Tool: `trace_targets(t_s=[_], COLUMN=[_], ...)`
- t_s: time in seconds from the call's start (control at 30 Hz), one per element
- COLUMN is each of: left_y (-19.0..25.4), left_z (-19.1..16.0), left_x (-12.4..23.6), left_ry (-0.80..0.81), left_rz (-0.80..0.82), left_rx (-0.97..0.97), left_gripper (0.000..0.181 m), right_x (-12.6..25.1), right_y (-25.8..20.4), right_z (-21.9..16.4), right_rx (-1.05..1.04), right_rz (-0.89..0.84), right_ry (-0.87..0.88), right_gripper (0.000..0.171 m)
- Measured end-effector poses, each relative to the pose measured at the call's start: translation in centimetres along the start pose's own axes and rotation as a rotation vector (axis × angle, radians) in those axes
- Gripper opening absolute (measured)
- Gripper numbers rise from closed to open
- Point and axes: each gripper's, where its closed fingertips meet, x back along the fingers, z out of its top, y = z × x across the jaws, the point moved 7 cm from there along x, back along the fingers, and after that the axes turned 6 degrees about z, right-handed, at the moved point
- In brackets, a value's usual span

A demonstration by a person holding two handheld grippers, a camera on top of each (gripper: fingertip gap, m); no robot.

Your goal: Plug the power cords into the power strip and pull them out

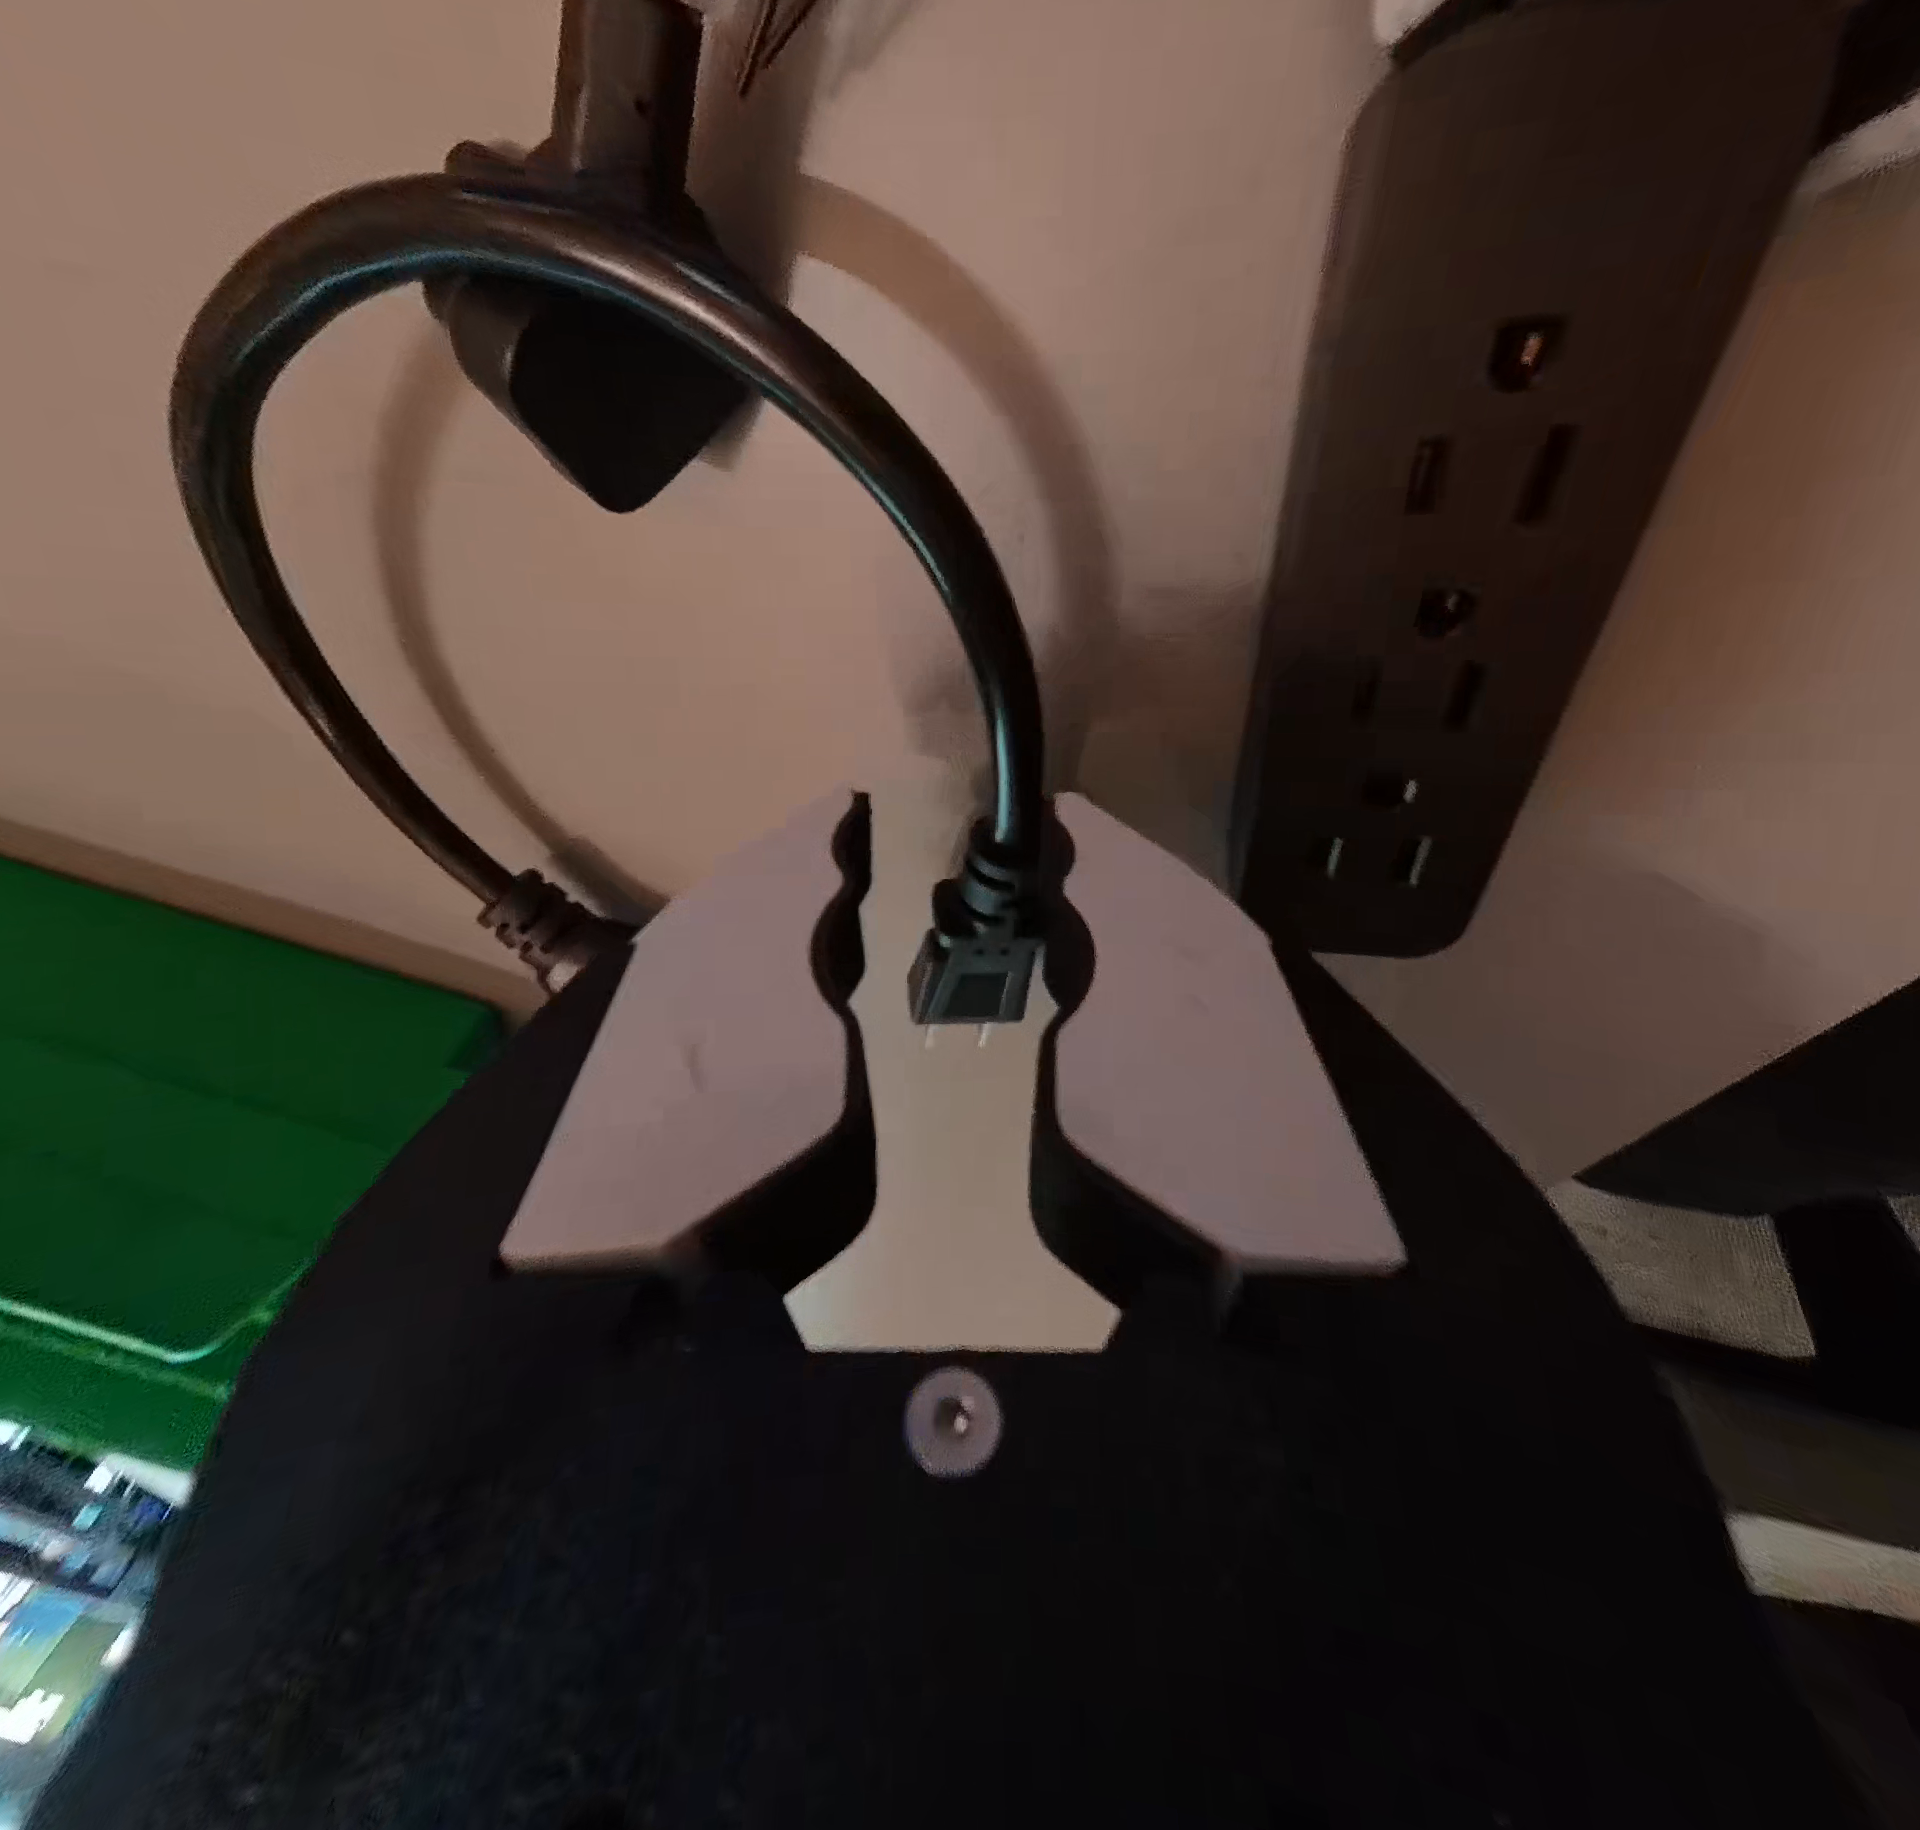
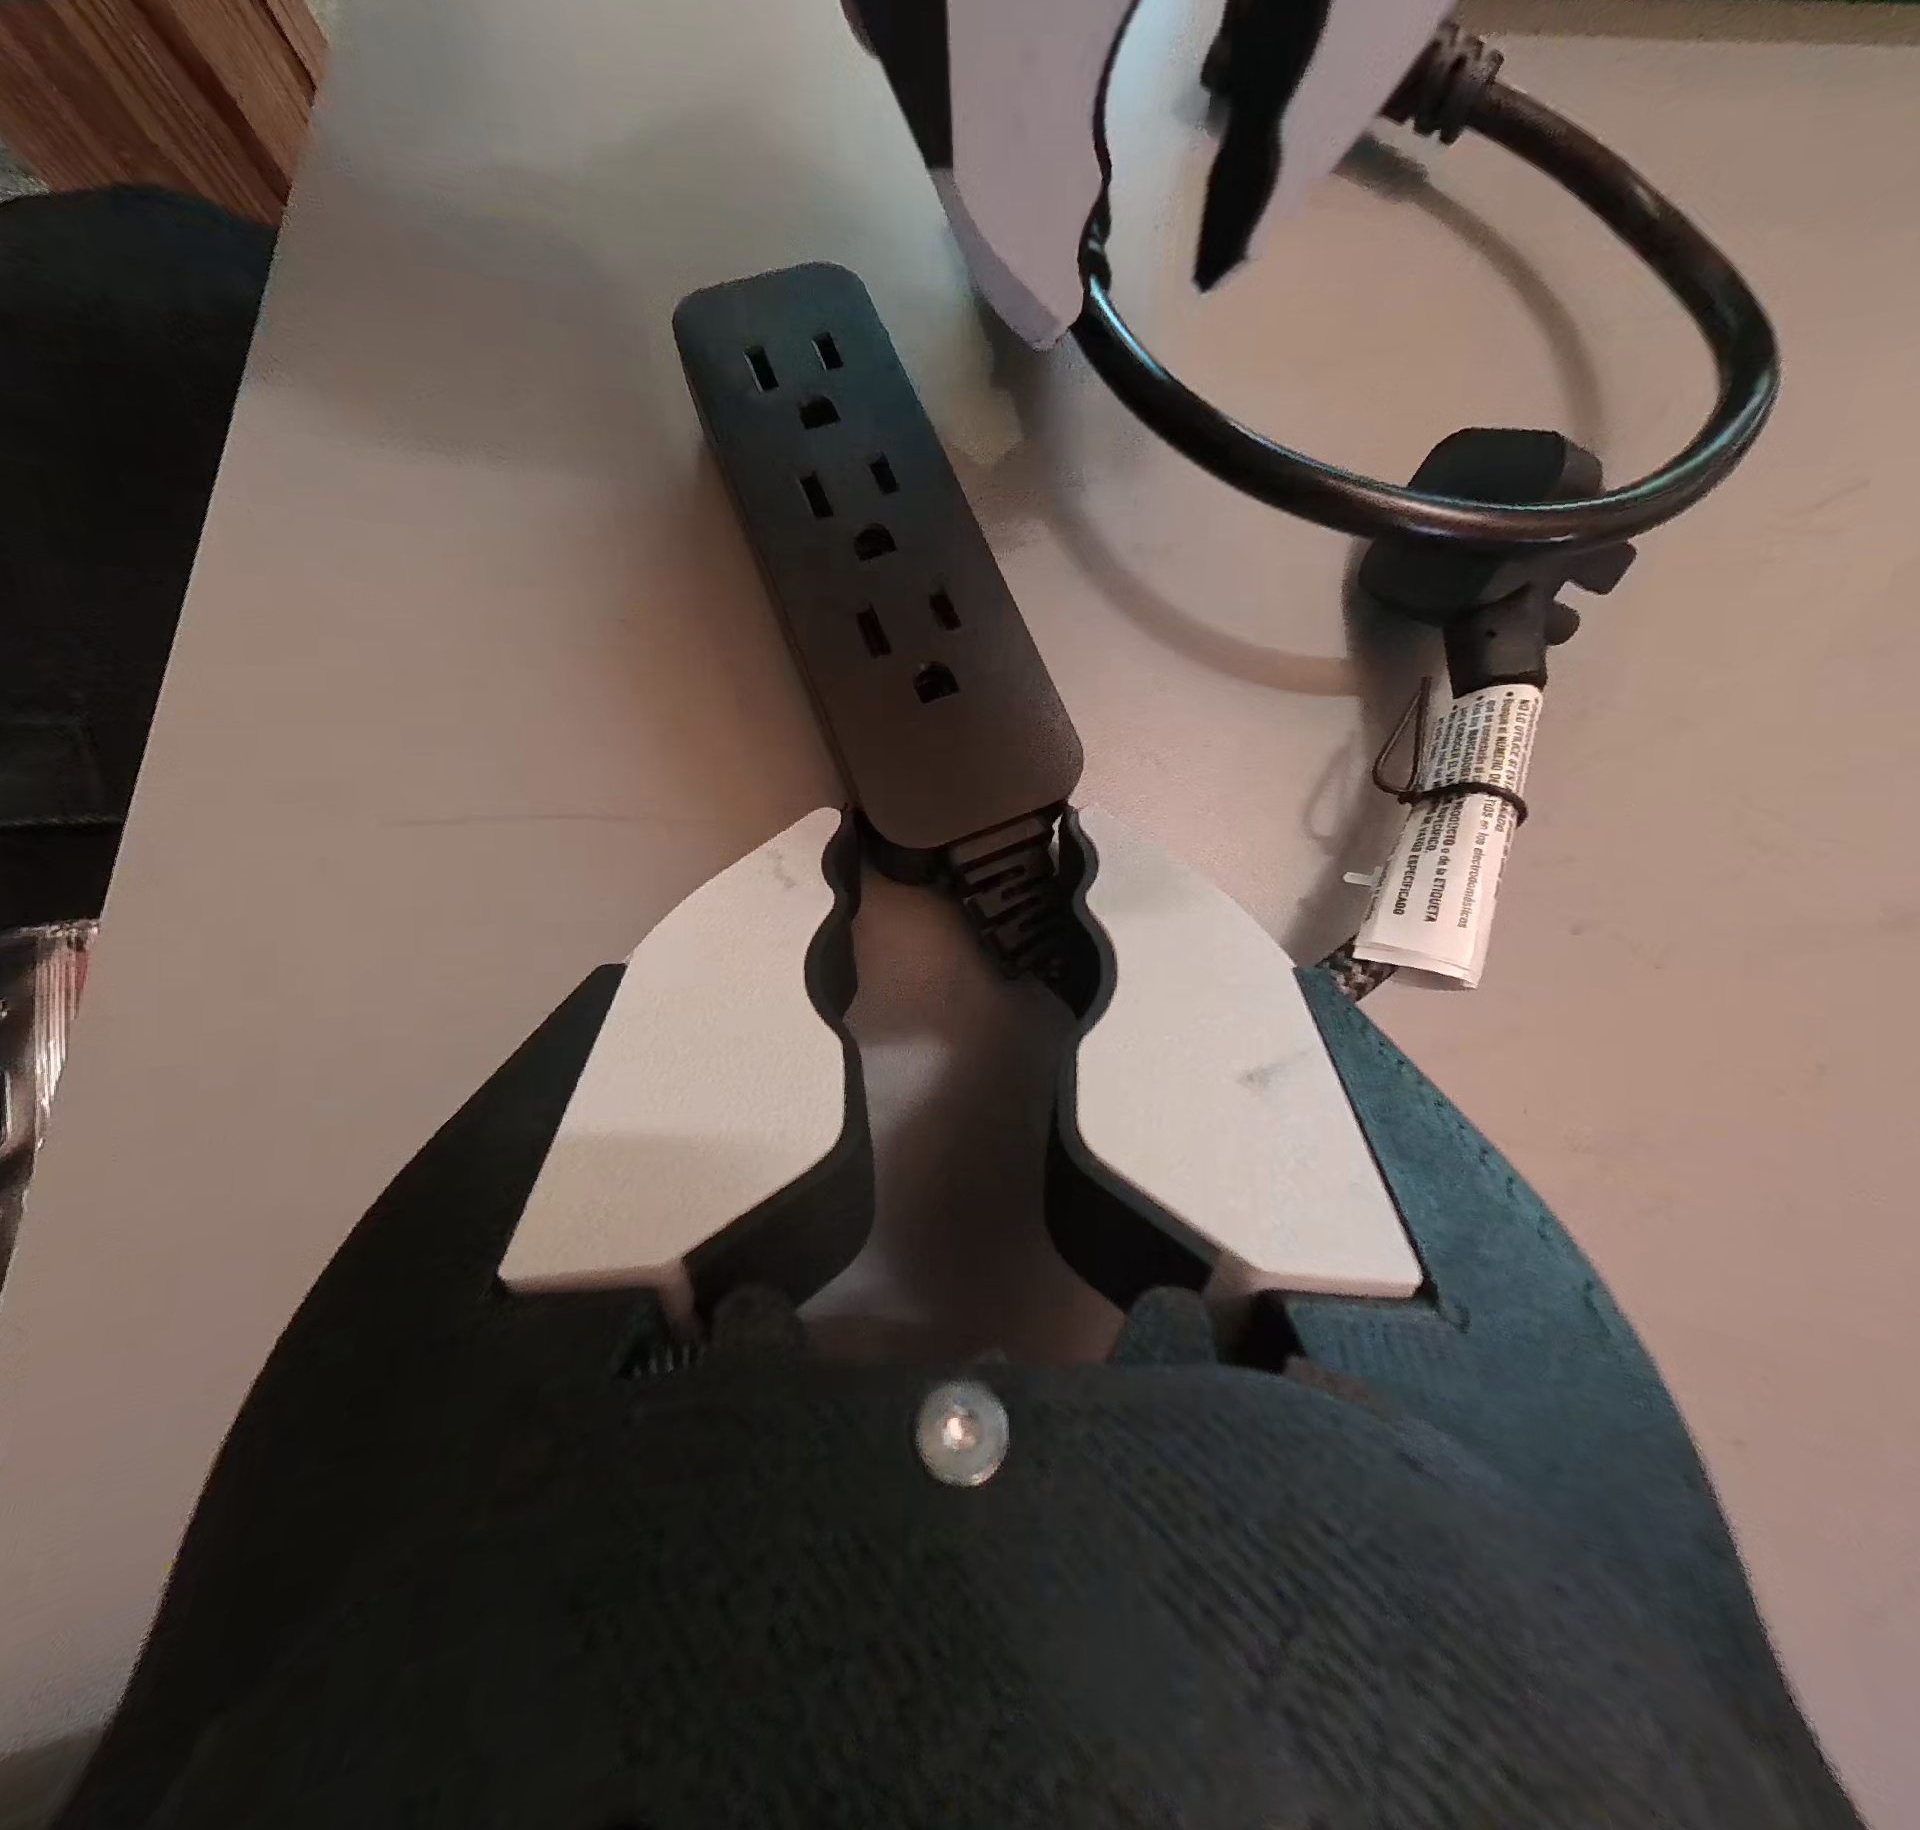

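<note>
A black power strip [image 2: 894,554] with three empty outlets lies on the pale table [image 2: 468,637]; it also shows in the left wrist view [image 1: 1455,637]. My right gripper [image 2: 961,824] is shut on the strip's near end, with the cord collar between the jaws. My left gripper [image 1: 961,814] is shut on the small two-prong plug [image 1: 971,985] of a short black power cord [image 1: 312,326], prongs pointing back at the camera. That plug is to the left of the strip and outside any outlet. The left gripper [image 2: 1132,305] hangs beyond the strip's far end, and the cord [image 2: 1662,326] loops right.
The strip's own flat plug [image 2: 1496,523] and tagged cable [image 2: 1434,845] lie under the cord loop, right of the strip. A wooden box [image 2: 156,35] and a dark object [image 2: 83,481] sit past the table's left edge. A green bin [image 1: 156,1105] is on the left gripper's side. There is about 11 cm between the tips of the two grippers.
</note>
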Motion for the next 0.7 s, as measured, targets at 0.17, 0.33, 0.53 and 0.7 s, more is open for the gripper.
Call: trace_targets(t_s=[0.17,0.33,0.53,0.7], left_y=[0.4,0.2,0.9,1.6], left_z=[0.4,-0.2,-0.2,-0.1], left_x=[0.7,-0.2,-1.2,-1.6], left_ry=[-0.134,-0.210,-0.131,-0.185], left_rz=[-0.082,-0.111,-0.087,-0.032], left_rx=[-0.110,-0.142,-0.151,-0.150], left_gripper=[0.032,0.041,0.039,0.026], right_x=[0.0,0.0,0.0,0.0], right_y=[0.0,0.0,0.0,0.0], right_z=[0.0,0.0,0.0,0.0], right_rx=[0.000,-0.006,-0.008,-0.005], right_rz=[0.000,0.005,0.007,0.005], right_ry=[0.000,0.001,0.001,0.000], right_gripper=[0.037,0.037,0.037,0.037])
